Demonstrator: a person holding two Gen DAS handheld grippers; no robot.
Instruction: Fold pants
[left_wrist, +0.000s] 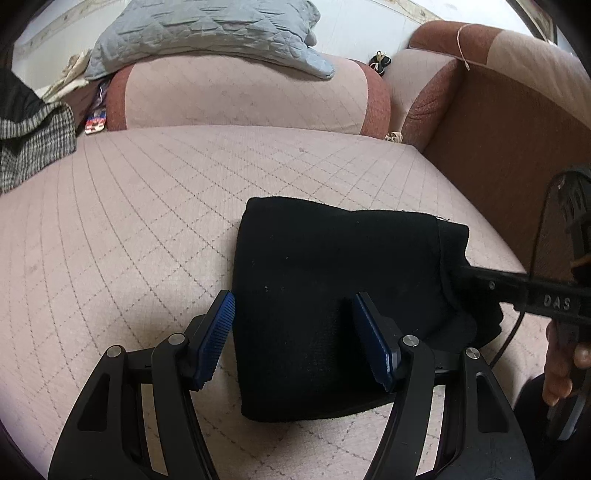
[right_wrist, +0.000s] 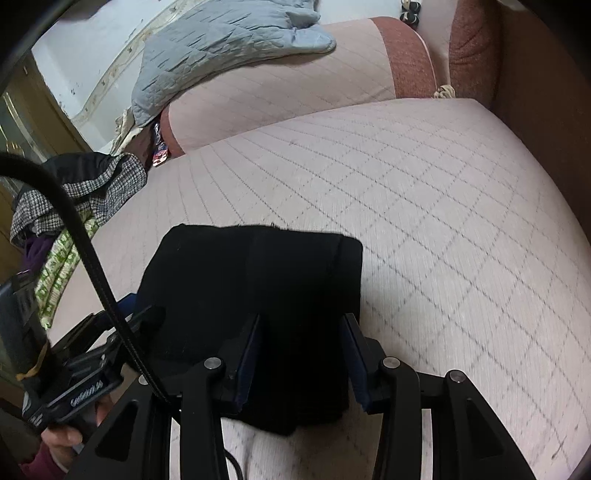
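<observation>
The black pants (left_wrist: 332, 288) lie folded into a compact stack on the pink quilted sofa seat (left_wrist: 129, 229). My left gripper (left_wrist: 295, 339) is open, its blue pads (left_wrist: 218, 332) straddling the stack's near left part just above it. The right gripper reaches in from the right in the left wrist view (left_wrist: 480, 280), at the stack's right edge. In the right wrist view the pants (right_wrist: 251, 280) fill the lower middle; my right gripper (right_wrist: 303, 365) is open with its jaws on either side of the stack's near right corner. The left gripper (right_wrist: 122, 325) shows at the lower left.
A grey quilted blanket (left_wrist: 207, 37) lies over the sofa back cushion (left_wrist: 240, 99). A checked garment (left_wrist: 33, 144) is piled at the seat's left end. The brown armrest (left_wrist: 517, 155) bounds the seat on the right. A black cable (right_wrist: 88, 258) hangs across the right wrist view.
</observation>
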